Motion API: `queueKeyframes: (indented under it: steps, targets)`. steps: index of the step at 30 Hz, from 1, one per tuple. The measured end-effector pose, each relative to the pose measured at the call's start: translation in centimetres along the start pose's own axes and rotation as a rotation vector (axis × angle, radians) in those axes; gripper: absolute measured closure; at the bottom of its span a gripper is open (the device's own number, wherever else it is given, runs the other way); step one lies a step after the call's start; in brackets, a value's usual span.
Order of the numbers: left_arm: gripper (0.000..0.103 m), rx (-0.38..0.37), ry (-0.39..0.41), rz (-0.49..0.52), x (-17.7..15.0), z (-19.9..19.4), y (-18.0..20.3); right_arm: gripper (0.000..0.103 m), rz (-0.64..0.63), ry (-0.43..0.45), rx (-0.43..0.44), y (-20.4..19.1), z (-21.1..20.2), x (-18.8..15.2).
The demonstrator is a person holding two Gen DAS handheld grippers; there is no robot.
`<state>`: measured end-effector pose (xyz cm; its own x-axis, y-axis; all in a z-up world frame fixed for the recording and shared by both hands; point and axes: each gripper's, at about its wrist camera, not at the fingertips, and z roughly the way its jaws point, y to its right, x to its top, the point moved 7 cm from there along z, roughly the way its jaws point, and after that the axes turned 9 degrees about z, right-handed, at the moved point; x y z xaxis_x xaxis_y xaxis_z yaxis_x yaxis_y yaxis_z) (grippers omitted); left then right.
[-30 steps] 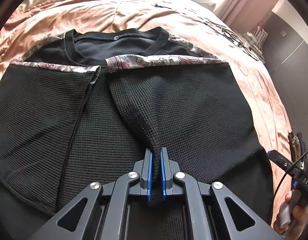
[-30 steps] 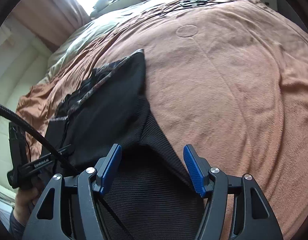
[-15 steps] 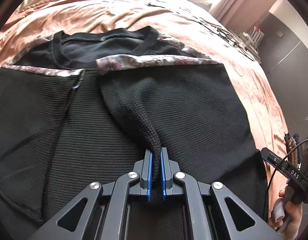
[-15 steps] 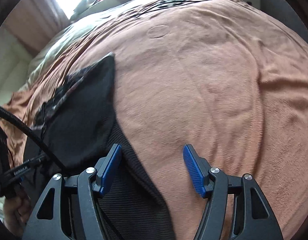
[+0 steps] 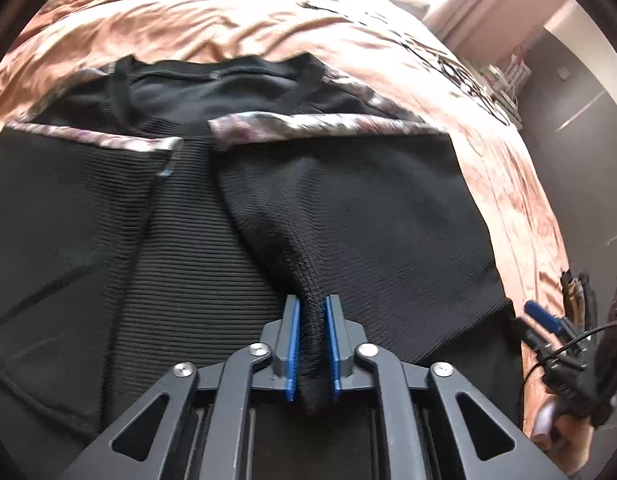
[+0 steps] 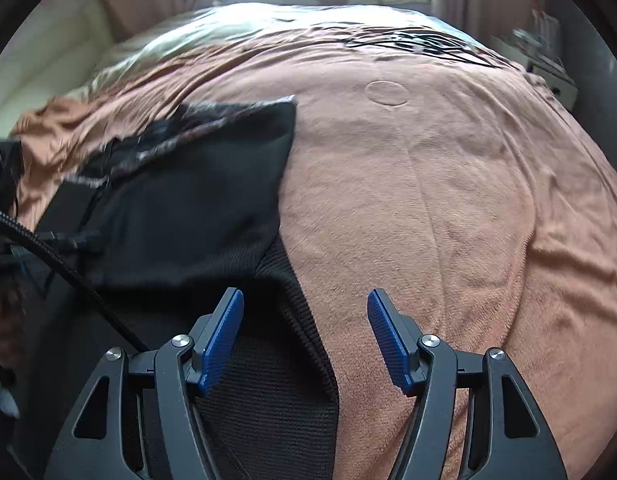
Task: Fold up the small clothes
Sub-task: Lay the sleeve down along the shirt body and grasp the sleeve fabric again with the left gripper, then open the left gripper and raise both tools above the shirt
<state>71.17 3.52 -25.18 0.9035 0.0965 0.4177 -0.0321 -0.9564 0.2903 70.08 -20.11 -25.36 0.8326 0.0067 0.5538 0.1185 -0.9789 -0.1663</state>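
Observation:
A black knit top [image 5: 368,216] with floral trim lies flat on the bed, both sleeves folded in over its front. My left gripper [image 5: 311,312] is shut on the cuff end of the right sleeve, pinching a ridge of black fabric just above the body of the top. In the right wrist view the same top [image 6: 196,208] fills the left half. My right gripper [image 6: 304,312] stands open over the top's right side edge near the hem, nothing between its blue pads. The right gripper [image 5: 548,332] also shows at the far right of the left wrist view, held by a hand.
A rust-brown blanket [image 6: 448,208] covers the bed, wide and bare to the right of the top. A dark patterned cloth [image 6: 420,40] lies at the far end, pillows beyond it. A black cable [image 6: 56,260] crosses the lower left. A dark wardrobe [image 5: 580,128] stands on the right.
The right gripper's view swung left, then back right, and now sits over the top's side edge, still open. The left gripper keeps its hold on the sleeve and has shifted only slightly.

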Motion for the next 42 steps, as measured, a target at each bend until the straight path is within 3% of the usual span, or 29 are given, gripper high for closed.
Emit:
queueKeyframes:
  steps: [2, 4, 15, 22, 26, 30, 35, 39, 42]
  targets:
    - [0.069, 0.025, 0.026, -0.004, 0.3, -1.0, -1.0, 0.040, -0.042, -0.025, -0.007, 0.0, 0.7, -0.1]
    - [0.061, 0.045, 0.043, -0.012, 0.6, -1.3, -1.8, 0.040, -0.056, -0.040, -0.033, 0.0, 1.4, 0.0]
    - [0.061, 0.098, 0.030, 0.016, 2.6, 1.9, -2.6, 0.040, -0.027, -0.017, -0.075, -0.8, 4.3, 1.9]
    - [0.061, 0.155, 0.041, 0.088, 4.0, 3.2, -1.4, 0.040, 0.160, 0.013, -0.085, 3.0, 3.9, 2.1]
    - [0.061, 0.169, 0.043, 0.139, 4.4, 3.9, -0.3, 0.040, 0.178, -0.007, -0.084, 3.5, 3.6, 1.7]
    - [0.062, 0.192, 0.035, 0.157, 4.7, 3.7, -0.3, 0.040, 0.161, -0.048, -0.059, 3.3, 2.7, 1.5]
    - [0.062, 0.198, 0.063, 0.123, 5.1, 1.9, -1.7, 0.040, 0.194, 0.057, 0.020, 3.3, -0.5, 3.3]
    - [0.062, 0.206, 0.050, 0.126, 4.5, 1.1, -2.2, 0.040, 0.220, 0.055, 0.047, 2.4, 0.9, 3.5]
    - [0.062, 0.213, 0.036, 0.133, 3.9, 0.8, -2.3, 0.040, 0.166, 0.008, -0.016, 2.0, 3.1, 2.5]
